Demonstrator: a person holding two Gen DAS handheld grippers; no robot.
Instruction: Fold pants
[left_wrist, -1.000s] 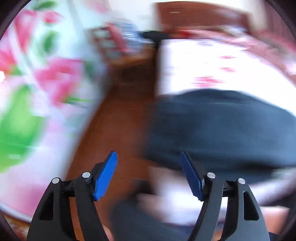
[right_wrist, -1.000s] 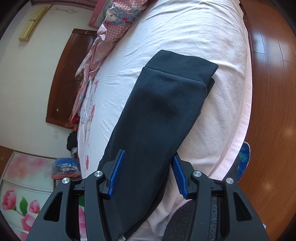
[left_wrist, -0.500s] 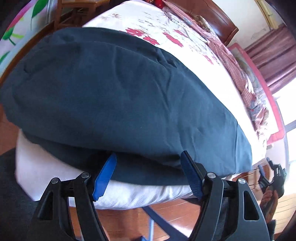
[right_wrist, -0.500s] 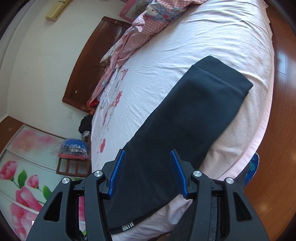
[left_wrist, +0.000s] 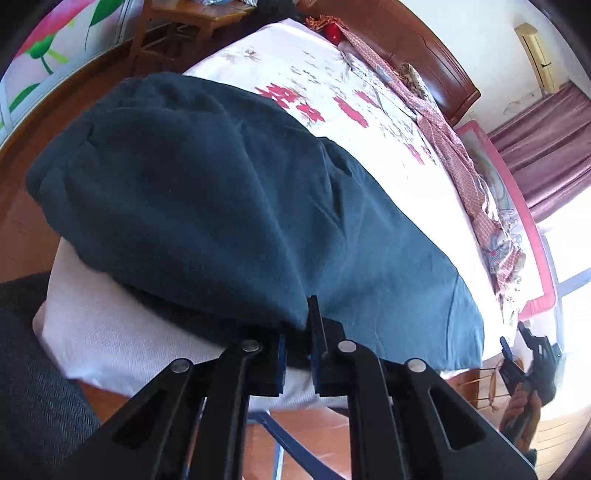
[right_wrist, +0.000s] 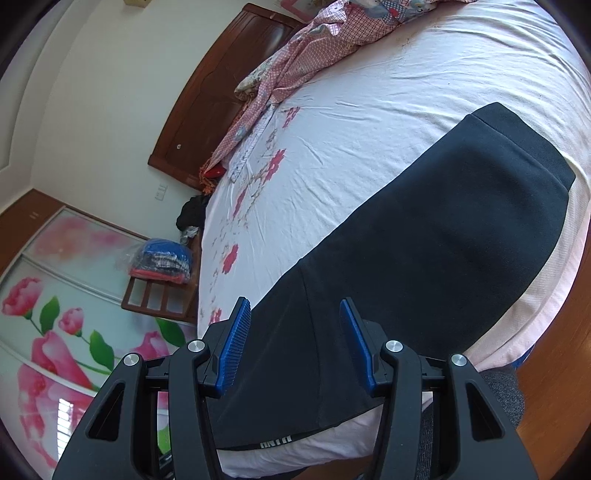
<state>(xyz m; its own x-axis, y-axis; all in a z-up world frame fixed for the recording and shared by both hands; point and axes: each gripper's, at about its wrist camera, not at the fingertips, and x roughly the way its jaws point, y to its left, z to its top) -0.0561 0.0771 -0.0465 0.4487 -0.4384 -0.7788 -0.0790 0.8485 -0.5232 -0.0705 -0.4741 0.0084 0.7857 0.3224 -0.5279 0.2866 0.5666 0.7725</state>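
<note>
Left gripper (left_wrist: 297, 345) had just closed, clamped on the dark fleecy pants' (left_wrist: 221, 206) edge; right gripper (right_wrist: 293, 345) hung half-open above them.

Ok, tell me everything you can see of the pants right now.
The pants are dark navy, of a soft fleecy-looking knit, laid lengthwise in a long strip along the near edge of the bed, a banded end at the far side. Small white lettering shows on the near hem. The left gripper has just closed on the near edge of the fabric; the right gripper hangs open above them.
</note>
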